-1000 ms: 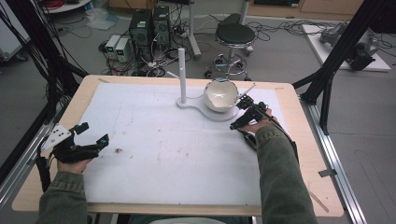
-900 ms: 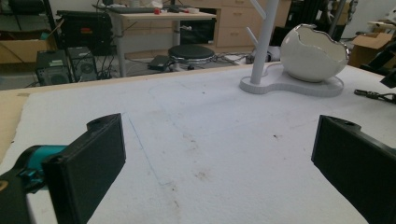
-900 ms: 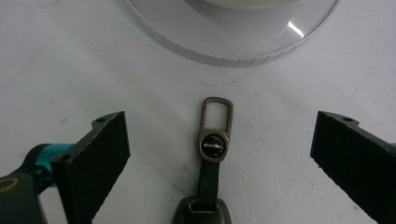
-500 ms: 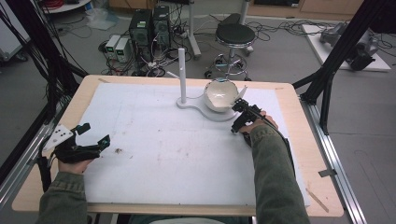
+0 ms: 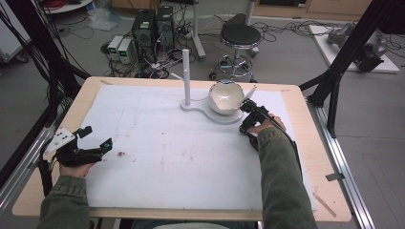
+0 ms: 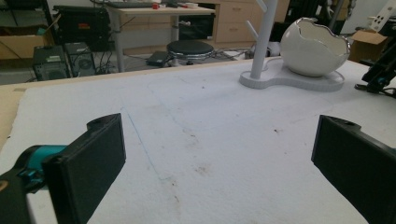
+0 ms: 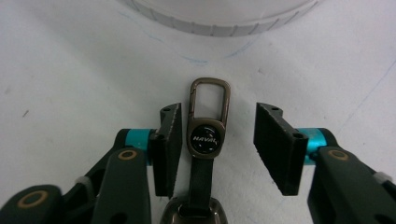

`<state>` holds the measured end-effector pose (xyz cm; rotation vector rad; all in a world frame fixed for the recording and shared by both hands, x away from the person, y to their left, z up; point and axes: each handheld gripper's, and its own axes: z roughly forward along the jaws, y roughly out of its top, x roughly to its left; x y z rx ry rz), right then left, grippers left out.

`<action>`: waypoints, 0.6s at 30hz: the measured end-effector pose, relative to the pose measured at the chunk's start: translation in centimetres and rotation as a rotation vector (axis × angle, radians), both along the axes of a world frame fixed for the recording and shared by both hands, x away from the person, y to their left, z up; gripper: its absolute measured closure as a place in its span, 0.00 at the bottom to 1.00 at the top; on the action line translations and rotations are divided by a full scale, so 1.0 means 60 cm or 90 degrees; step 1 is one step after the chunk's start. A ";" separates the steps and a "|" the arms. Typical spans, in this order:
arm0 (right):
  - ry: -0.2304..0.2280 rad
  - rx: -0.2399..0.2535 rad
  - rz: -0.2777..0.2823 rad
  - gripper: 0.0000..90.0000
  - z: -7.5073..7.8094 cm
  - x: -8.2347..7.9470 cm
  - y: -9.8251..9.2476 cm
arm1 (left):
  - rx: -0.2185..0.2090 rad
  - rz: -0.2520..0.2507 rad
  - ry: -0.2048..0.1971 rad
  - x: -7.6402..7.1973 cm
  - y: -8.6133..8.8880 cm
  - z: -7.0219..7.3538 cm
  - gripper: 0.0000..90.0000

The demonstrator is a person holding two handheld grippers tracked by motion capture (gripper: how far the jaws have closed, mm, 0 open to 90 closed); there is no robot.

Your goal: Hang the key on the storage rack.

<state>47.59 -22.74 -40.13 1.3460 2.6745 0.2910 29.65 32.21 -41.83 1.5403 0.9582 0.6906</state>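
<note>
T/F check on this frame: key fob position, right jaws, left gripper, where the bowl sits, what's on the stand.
1. The key fob lies flat on the table between the right gripper's jaws. True.
2. The right jaws have just been opening. False: they have just been closing, with the fob between them; one jaw is close beside it and the other stands apart.
3. The left gripper holds the bowl. False: its jaws are open with nothing between them, far from the bowl.
4. The bowl sits on the white stand beside the post. True.
5. The fob hangs on the post. False: it lies on the white mat.
</note>
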 end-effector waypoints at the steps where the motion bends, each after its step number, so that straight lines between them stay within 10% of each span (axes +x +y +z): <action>1: 0.000 0.000 0.000 0.60 0.000 0.000 0.000 | 0.000 -0.001 0.000 0.000 -0.001 0.000 0.04; 18: 0.015 -0.001 0.016 0.72 -0.010 0.005 0.006 | 0.011 -0.004 0.008 0.002 -0.001 -0.005 0.04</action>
